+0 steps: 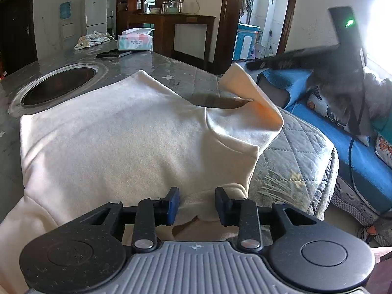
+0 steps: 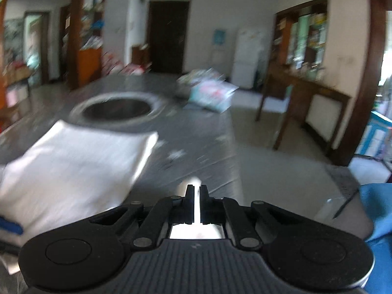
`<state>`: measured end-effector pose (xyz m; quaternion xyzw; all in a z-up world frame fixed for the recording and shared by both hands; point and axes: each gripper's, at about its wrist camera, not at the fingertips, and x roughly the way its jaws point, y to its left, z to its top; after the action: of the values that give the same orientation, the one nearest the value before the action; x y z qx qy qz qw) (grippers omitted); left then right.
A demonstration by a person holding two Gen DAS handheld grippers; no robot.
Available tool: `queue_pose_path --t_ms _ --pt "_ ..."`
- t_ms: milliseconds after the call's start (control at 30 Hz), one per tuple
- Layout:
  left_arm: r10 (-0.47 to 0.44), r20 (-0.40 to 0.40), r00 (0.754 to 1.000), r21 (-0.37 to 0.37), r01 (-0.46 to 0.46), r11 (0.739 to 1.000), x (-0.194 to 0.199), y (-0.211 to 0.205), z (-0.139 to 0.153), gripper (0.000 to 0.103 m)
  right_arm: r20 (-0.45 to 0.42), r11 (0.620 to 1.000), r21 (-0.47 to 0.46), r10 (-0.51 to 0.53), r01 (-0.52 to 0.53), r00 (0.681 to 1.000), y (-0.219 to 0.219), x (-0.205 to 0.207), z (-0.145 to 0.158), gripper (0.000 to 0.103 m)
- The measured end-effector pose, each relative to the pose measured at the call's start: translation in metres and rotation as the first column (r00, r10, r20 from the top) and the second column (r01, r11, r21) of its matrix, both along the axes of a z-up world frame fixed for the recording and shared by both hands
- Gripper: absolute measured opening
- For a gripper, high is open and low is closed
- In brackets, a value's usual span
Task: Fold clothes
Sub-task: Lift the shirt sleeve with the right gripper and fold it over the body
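A cream garment (image 1: 127, 142) lay spread on the grey table (image 1: 171, 68), one sleeve (image 1: 247, 98) lifted at two o'clock. The left gripper (image 1: 196, 204) stood with jaws apart over the near hem. The right gripper (image 2: 196, 193) was clamped on white cloth. At eleven o'clock a tissue box (image 1: 134, 40) held tissues; its print was unreadable.

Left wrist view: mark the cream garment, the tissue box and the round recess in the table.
cream garment (image 1: 117, 142), left wrist view, on its flat middle panel.
tissue box (image 1: 134, 42), left wrist view, on its front face.
round recess (image 1: 58, 85), left wrist view, on its dark inside.
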<state>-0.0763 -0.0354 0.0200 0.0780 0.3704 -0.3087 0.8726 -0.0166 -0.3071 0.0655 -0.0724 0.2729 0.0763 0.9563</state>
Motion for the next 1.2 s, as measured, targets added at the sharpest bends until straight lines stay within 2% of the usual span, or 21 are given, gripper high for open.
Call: queue_pose_path --t_ms 133,233,433,467,533,567,700,867,933,1067,1200 --pt "-0.006 0.003 1.0 0.002 0.006 1.0 -0.001 0.0 -0.001 0.037 0.063 0.991 0.03 -0.132 0.13 0.989 -0.034 -0.014 0.014 0.003" --pt "-0.01 0.005 1.0 0.004 0.01 1.0 -0.002 -0.001 -0.001 0.039 0.032 0.983 0.042 -0.18 0.179 0.983 -0.049 -0.019 0.009 0.003" --pt "-0.003 0.003 1.0 0.005 0.003 1.0 -0.003 -0.001 -0.001 0.039 -0.056 0.997 0.067 -0.022 0.026 0.998 -0.016 -0.012 -0.01 0.009" --pt "-0.002 0.003 1.0 0.006 0.002 1.0 -0.003 -0.001 -0.001 0.039 -0.066 0.998 0.07 0.01 -0.006 0.998 -0.007 -0.009 -0.014 0.011" --pt "0.001 0.003 1.0 0.007 -0.001 1.0 -0.004 -0.002 -0.001 0.04 -0.089 0.995 0.077 0.063 -0.056 0.994 0.01 0.001 -0.022 0.021" --pt "0.002 0.002 1.0 0.008 -0.002 1.0 -0.004 -0.002 -0.001 0.04 -0.099 0.994 0.08 0.085 -0.077 0.991 0.018 0.005 -0.026 0.021" --pt "0.006 0.0 1.0 0.004 -0.006 1.0 -0.003 -0.001 -0.001 0.04 -0.137 0.992 0.058 0.117 -0.11 0.984 0.042 0.023 -0.042 0.025" --pt "0.008 0.0 1.0 0.002 -0.008 1.0 -0.003 0.0 -0.001 0.041 -0.176 0.996 0.024 0.088 -0.085 0.98 0.049 0.036 -0.057 0.024" --pt "0.007 0.001 1.0 0.0 -0.007 1.0 -0.003 0.0 -0.001 0.041 -0.155 0.997 0.015 0.071 -0.069 0.985 0.046 0.034 -0.055 0.006" --pt "0.006 0.002 1.0 0.001 -0.006 1.0 -0.004 0.0 -0.001 0.041 -0.061 1.0 0.026 0.007 -0.005 0.998 0.023 0.015 -0.034 0.004" --pt "0.003 0.005 1.0 0.002 -0.003 1.0 -0.004 0.0 -0.001 0.041 0.025 0.994 0.051 -0.095 0.094 0.995 -0.016 -0.01 -0.01 0.004"
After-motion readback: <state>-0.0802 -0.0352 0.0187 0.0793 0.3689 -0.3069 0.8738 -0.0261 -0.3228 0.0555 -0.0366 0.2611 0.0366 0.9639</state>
